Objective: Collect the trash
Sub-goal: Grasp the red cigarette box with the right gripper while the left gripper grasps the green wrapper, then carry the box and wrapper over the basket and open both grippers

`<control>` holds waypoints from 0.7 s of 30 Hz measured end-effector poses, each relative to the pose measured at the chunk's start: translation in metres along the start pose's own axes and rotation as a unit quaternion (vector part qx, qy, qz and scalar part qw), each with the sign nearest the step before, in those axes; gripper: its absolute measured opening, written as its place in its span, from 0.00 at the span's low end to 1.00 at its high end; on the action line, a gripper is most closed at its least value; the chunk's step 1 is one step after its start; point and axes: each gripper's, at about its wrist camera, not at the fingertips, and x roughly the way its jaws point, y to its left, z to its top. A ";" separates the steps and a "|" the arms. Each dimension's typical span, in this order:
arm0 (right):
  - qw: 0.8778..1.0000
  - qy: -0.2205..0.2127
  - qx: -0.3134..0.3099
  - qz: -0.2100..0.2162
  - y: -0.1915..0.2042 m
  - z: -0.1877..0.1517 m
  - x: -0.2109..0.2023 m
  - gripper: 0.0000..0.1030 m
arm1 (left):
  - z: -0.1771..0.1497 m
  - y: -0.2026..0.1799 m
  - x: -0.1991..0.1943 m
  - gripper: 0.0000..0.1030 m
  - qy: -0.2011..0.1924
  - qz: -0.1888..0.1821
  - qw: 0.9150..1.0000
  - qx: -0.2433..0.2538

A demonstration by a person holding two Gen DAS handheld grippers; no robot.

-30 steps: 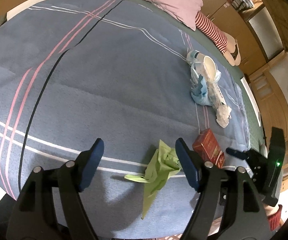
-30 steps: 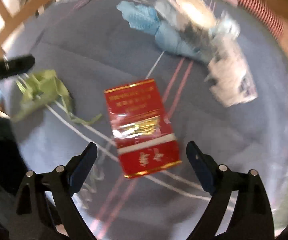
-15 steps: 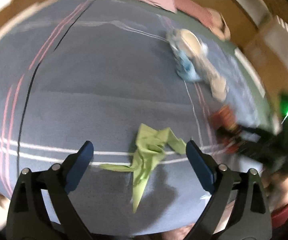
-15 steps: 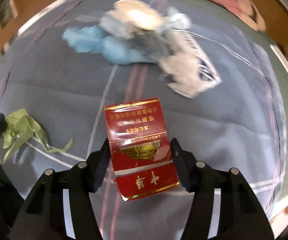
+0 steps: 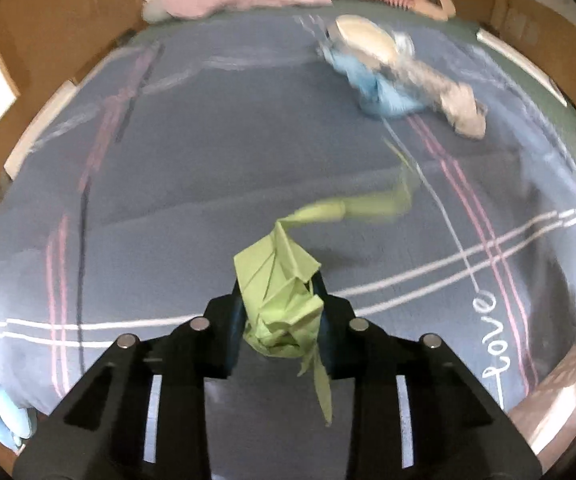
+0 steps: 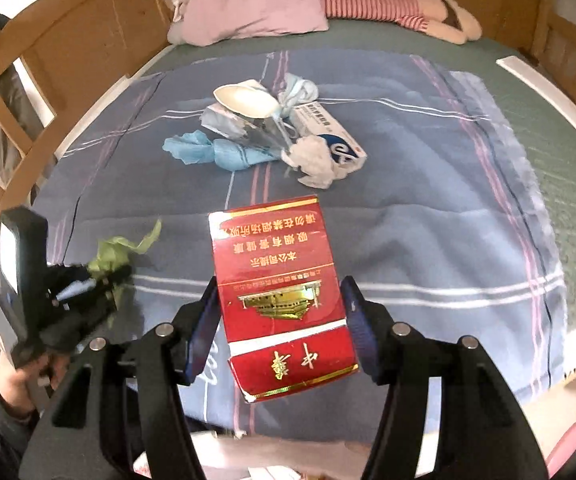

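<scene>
Since half second back, when left jaws stood wide around green wrapper [image 5: 280, 300], they have snapped closed on it; wrapper now lower centre, tail dangling. Right gripper [image 6: 282, 312] clamps red pack [image 6: 284, 300], lifted off blanket [image 6: 428, 240]. 2 pieces secured; pile [image 6: 272, 132] upper centre remains.

Bed [image 6: 428, 240]: blanket [image 6: 408, 184], pillow [image 6: 256, 4], trash pile [image 6: 272, 128].

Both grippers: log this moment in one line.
left gripper: just closed, shut on green wrapper | right gripper: shut on red pack | on blanket: trash pile
</scene>
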 end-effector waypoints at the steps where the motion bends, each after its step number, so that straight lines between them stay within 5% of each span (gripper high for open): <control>1: 1.000 -0.005 0.006 -0.003 -0.001 -0.005 -0.008 0.57 | 0.001 0.001 -0.006 0.30 -0.015 -0.003 1.000 -0.004; 7: 0.999 -0.046 0.021 -0.011 -0.007 -0.033 -0.052 0.57 | -0.011 0.004 -0.076 0.30 -0.105 0.001 0.994 -0.037; 21: 0.994 -0.064 0.069 0.056 -0.022 -0.123 -0.135 0.57 | -0.057 -0.047 -0.207 0.30 -0.179 -0.091 0.979 -0.019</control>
